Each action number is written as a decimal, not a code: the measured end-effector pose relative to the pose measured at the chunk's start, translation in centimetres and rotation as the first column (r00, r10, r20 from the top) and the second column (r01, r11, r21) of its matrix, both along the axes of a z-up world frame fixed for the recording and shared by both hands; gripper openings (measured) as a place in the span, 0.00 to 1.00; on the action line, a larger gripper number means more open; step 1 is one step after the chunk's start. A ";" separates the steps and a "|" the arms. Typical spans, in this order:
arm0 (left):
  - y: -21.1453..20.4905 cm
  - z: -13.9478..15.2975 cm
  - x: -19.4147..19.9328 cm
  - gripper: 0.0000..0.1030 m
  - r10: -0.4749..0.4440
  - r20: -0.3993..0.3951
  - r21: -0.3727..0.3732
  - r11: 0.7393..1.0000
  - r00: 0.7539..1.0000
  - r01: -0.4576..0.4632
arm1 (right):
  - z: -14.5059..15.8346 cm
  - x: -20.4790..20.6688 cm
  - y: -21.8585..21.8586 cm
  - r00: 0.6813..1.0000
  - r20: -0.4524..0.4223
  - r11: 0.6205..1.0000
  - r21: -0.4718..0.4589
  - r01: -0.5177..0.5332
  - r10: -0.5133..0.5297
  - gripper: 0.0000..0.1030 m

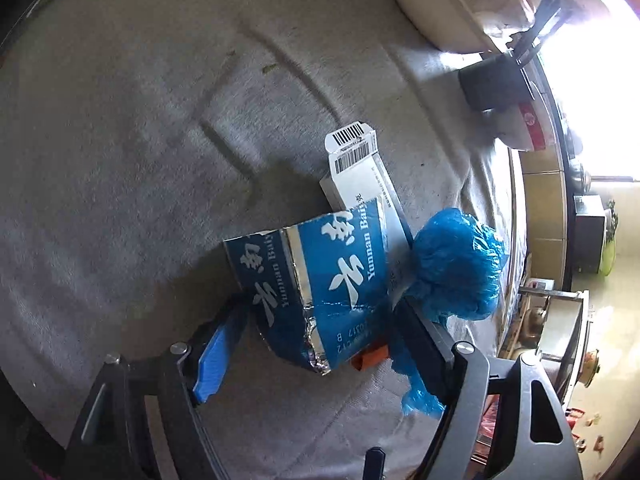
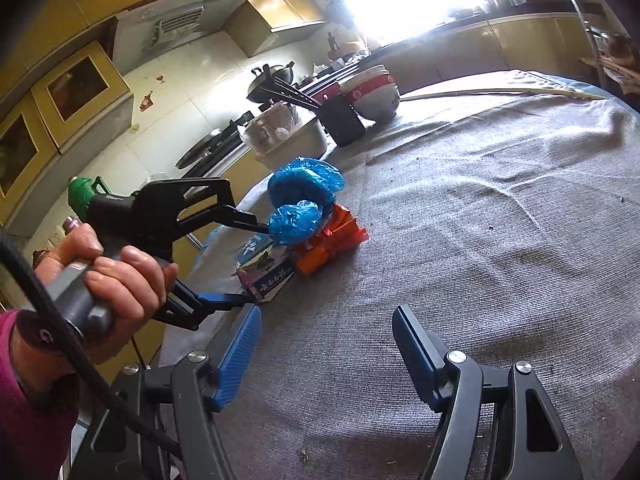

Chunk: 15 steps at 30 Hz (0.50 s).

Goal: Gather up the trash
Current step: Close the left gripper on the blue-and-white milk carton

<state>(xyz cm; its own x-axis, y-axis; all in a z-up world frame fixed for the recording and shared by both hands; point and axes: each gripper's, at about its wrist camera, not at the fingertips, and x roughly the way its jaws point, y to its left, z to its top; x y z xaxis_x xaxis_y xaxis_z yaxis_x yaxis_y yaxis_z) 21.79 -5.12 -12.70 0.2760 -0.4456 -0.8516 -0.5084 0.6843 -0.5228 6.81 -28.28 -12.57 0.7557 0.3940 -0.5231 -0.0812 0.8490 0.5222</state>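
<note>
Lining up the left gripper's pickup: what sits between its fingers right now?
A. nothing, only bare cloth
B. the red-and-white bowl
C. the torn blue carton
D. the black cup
C. In the left wrist view the left gripper straddles the torn blue carton, its fingers on either side of it.

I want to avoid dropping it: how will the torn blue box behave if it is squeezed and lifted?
The torn blue box will probably crush easily: its wall is split and creased, with foil lining showing. It looks like thin empty card, so likely light. It leans against the white box and the blue plastic bag, so these may shift too.
</note>
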 end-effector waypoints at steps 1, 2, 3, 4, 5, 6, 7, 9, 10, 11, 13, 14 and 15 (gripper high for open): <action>0.0 0.1 0.0 0.76 -0.008 0.010 0.012 1.000 1.000 0.008 | 0.0 0.0 0.0 1.000 0.000 1.000 0.002 0.002 -0.002 0.70; -0.1 0.4 0.2 0.76 -0.031 0.026 0.049 0.998 0.999 0.029 | 0.0 0.0 -0.1 1.000 -0.001 1.000 0.004 0.002 -0.002 0.70; -0.1 0.5 0.5 0.75 -0.044 0.030 0.067 0.997 0.999 0.042 | 0.0 0.0 -0.1 1.000 -0.001 1.000 0.006 0.002 -0.002 0.70; -0.2 0.6 0.8 0.75 -0.066 0.028 0.087 0.994 0.997 0.064 | -0.1 0.0 -0.2 1.000 -0.003 1.000 0.007 0.003 -0.003 0.70; -0.5 0.6 1.2 0.75 -0.096 0.024 0.102 0.990 0.995 0.093 | -0.1 0.1 -0.2 1.000 -0.004 1.000 0.007 0.004 -0.004 0.70; -0.6 0.7 1.3 0.75 -0.110 0.025 0.110 0.988 0.994 0.107 | -0.1 0.1 -0.2 1.000 -0.005 1.000 0.006 0.004 -0.004 0.70; -0.8 0.6 1.7 0.75 -0.132 0.026 0.122 0.984 0.991 0.128 | -0.1 0.1 -0.2 1.000 -0.006 1.000 0.006 0.005 -0.005 0.70; -1.2 0.4 2.5 0.75 -0.185 0.025 0.133 0.975 0.982 0.180 | -0.1 0.1 -0.2 1.000 -0.007 1.000 0.004 0.007 -0.006 0.70; -1.3 0.4 2.7 0.74 -0.197 0.024 0.133 0.972 0.980 0.192 | -0.1 0.2 -0.2 1.000 -0.009 1.000 0.003 0.007 -0.007 0.70; -1.0 0.4 2.9 0.74 -0.219 0.020 0.136 0.967 0.976 0.214 | -0.1 0.2 -0.2 1.000 -0.010 1.000 0.003 0.008 -0.007 0.70; -0.7 0.3 3.2 0.74 -0.244 0.016 0.131 0.962 0.970 0.240 | -0.2 0.3 -0.2 1.000 -0.015 1.000 0.003 0.008 -0.008 0.70; -0.5 0.4 3.4 0.73 -0.270 0.012 0.129 0.955 0.963 0.267 | -0.2 0.3 -0.3 1.000 -0.016 1.000 0.004 0.009 -0.009 0.70; -0.3 0.4 3.5 0.73 -0.287 0.008 0.132 0.950 0.958 0.284 | -0.2 0.3 -0.3 1.000 -0.017 1.000 0.004 0.011 -0.011 0.70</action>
<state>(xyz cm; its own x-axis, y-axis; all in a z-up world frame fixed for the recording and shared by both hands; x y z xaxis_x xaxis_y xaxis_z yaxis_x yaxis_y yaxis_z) 25.25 -5.38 -12.31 0.1766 -0.3971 -0.9006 -0.2693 0.8606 -0.4323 7.12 -28.55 -12.80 0.7508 0.3882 -0.5344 -0.0632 0.8476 0.5269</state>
